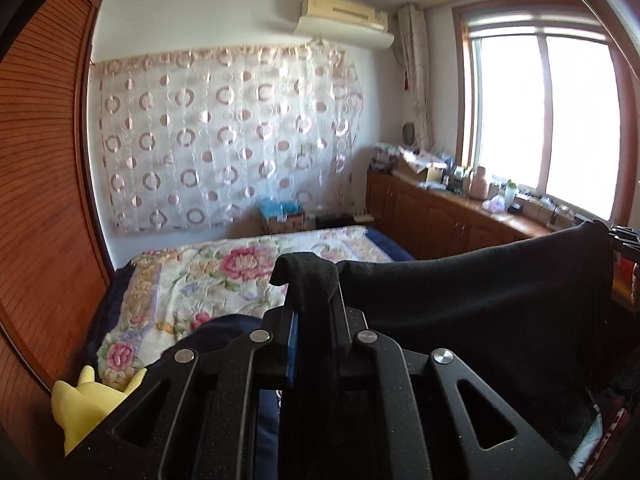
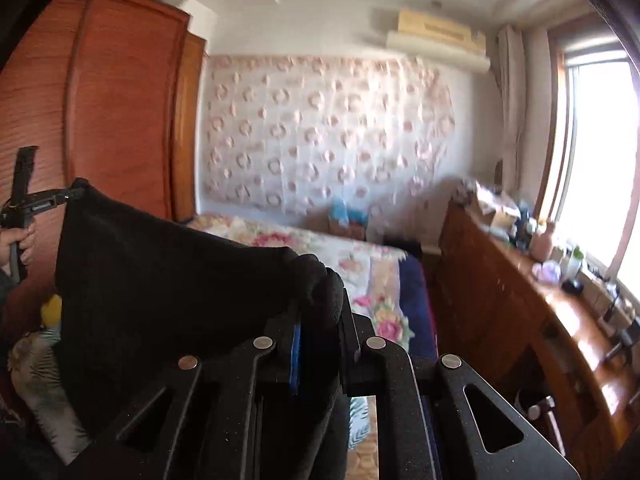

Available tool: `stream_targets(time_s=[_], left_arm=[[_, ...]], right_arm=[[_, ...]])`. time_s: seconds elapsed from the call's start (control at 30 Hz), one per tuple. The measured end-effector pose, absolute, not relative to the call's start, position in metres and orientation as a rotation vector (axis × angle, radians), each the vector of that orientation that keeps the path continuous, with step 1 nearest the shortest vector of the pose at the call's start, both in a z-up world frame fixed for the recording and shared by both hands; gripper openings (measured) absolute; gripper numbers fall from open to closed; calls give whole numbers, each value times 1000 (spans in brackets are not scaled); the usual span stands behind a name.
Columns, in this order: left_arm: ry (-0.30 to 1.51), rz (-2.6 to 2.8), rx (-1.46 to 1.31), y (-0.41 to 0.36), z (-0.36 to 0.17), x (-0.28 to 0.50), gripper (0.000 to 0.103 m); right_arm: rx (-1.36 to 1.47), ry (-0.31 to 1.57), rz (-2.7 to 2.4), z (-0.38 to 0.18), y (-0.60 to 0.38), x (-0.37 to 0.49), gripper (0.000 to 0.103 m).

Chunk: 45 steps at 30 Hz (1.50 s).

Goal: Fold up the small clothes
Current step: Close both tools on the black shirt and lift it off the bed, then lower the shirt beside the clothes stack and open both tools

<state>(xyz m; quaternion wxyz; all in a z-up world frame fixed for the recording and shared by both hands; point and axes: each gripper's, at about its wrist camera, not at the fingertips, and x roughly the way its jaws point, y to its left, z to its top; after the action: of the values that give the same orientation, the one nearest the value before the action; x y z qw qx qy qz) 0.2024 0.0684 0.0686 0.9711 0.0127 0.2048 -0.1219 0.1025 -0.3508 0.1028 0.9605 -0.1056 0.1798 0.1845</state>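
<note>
Two grippers, one black garment (image 1: 472,292) stretched taut between: left gripper (image 1: 312,280) clamped on one corner, right gripper (image 2: 320,284) clamped on the other, aloft above floral bed (image 1: 224,276).

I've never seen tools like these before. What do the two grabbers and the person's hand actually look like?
Both the left gripper and the right gripper are matte black, speckled frames with triangular cut-outs, round silver pins and blue strips inside the fingers. The right wrist view shows a bare hand on a black handle. No cables visible.
</note>
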Motion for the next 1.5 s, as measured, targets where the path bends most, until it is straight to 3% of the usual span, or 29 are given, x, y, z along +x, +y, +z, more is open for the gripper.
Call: stream_targets(time_s=[0.2, 0.6, 0.7, 0.77, 0.93, 1.2, 1.3, 1.5], left_arm=[[521, -220, 76, 45, 29, 263, 13], [644, -178, 114, 28, -8, 329, 14], [691, -194, 126, 25, -17, 338, 25], [689, -200, 141, 24, -18, 333, 40], [675, -241, 152, 23, -13, 306, 77], [695, -331, 123, 11, -22, 258, 78], [713, -362, 117, 4, -32, 244, 78], [771, -389, 123, -7, -58, 225, 78]], right_arm=[[-236, 483, 340, 66, -329, 187, 14], [-191, 633, 285, 55, -301, 282, 14], [-175, 668, 272, 55, -294, 287, 18], [-162, 680, 251, 54, -295, 288, 30], [-131, 665, 245, 60, -304, 253, 37], [-74, 732, 310, 45, -317, 165, 40], [-65, 772, 311, 39, -319, 152, 47], [-28, 827, 277, 39, -331, 132, 48]])
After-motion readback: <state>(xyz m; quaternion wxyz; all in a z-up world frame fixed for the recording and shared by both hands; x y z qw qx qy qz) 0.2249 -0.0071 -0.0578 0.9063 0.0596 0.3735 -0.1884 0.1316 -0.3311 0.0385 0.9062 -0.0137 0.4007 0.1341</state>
